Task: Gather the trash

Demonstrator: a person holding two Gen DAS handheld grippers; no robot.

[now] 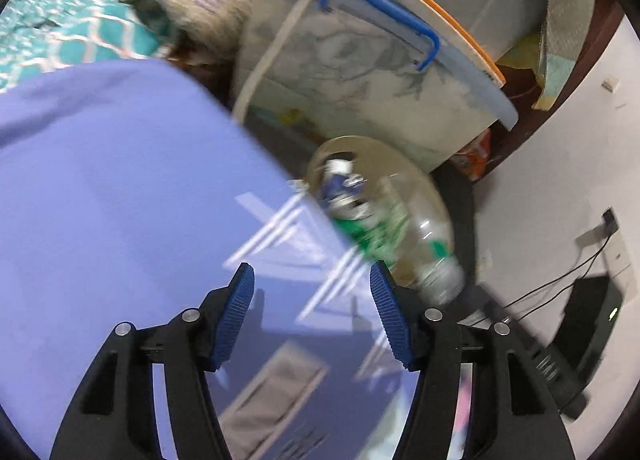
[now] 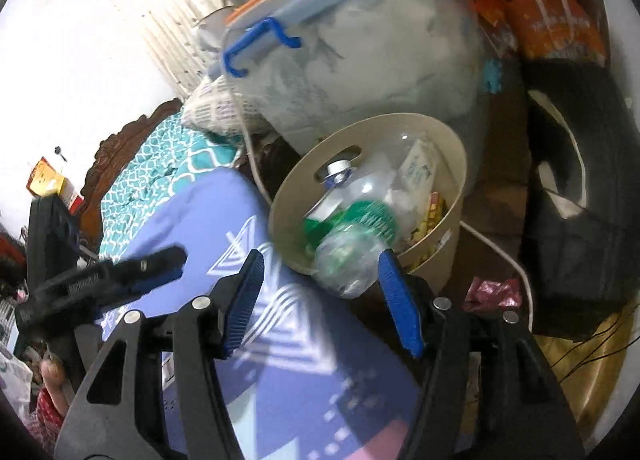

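- A beige round bin (image 2: 448,195) is standing beside a bed, between the bed and a dark bag (image 2: 580,187) on the floor.
- A clear plastic bottle (image 2: 352,244) with a green label is lying inside the bin, its base poking out over the near rim and its white cap pointing toward the far wall; paper and wrappers are packed in beside it.
- The right tool (image 2: 320,292) is hanging over the edge of the bed with its blue-padded jaws spread and nothing between them; its right pad is showing just in front of the bottle's base.
- The left tool (image 1: 312,300) is hovering over a purple bedsheet (image 1: 120,199) (printed with white line triangles), jaws likewise spread and pinching nothing.
- In the right wrist view the left tool (image 2: 156,268) is showing at the left, above the same sheet.
- Behind the bin a large translucent storage tub (image 2: 360,59) with a blue handle and orange-edged lid is crowding close.
- A white cord (image 2: 496,248) is trailing past the bin.
- Orange snack packets (image 2: 556,27) are lying behind the bag, and a pink crumpled wrapper (image 2: 492,292) is lying on the floor near the bin's base.
- A teal patterned blanket (image 1: 72,31) is covering the far part of the bed.
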